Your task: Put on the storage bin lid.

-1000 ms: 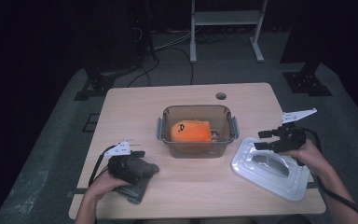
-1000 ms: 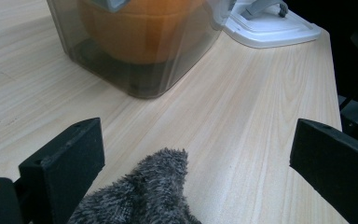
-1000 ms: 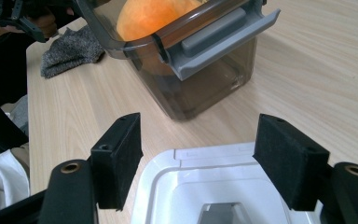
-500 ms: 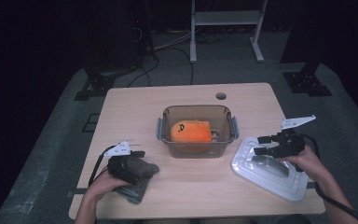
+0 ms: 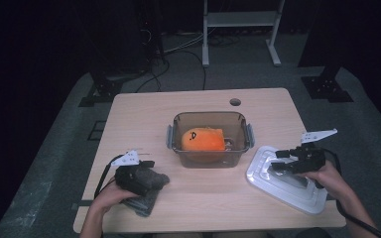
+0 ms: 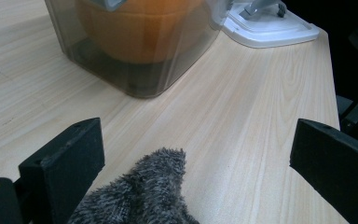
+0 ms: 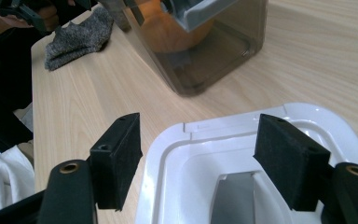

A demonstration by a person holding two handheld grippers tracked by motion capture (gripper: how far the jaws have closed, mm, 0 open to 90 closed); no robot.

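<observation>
- Table [image 5: 218,198]: pale wood grain, with a round hole [image 5: 235,102] near its far edge. No brand, label or writing can be read on anything.
- Box [image 5: 210,138]: a clear, smoky plastic tub with grey side clips, standing near the middle of the table and open at the top.
- Toy [image 5: 203,139]: an orange plush inside the box, with a small black mark on its upper face. The mark is too small to tell whether it is a drawing or lettering.
- Lid [image 5: 283,184]: white plastic, lying flat on the table just right of the box and a little nearer the person. Its rim is raised, and a grey handle part sits in its middle. It is plain, with no print.
- Right gripper [image 5: 283,161]: over the lid's left part, right of the box. In the right gripper view [image 7: 198,161] the jaws stand wide apart above the lid's near corner, and nothing is between the pads.
- Left gripper [image 5: 151,173]: on the near left of the box, well apart from it, resting over a grey cloth [image 5: 146,198].
- In the left gripper view [image 6: 193,165] the jaws are spread wide. A tuft of the cloth lies between them, and neither pad presses on it.
</observation>
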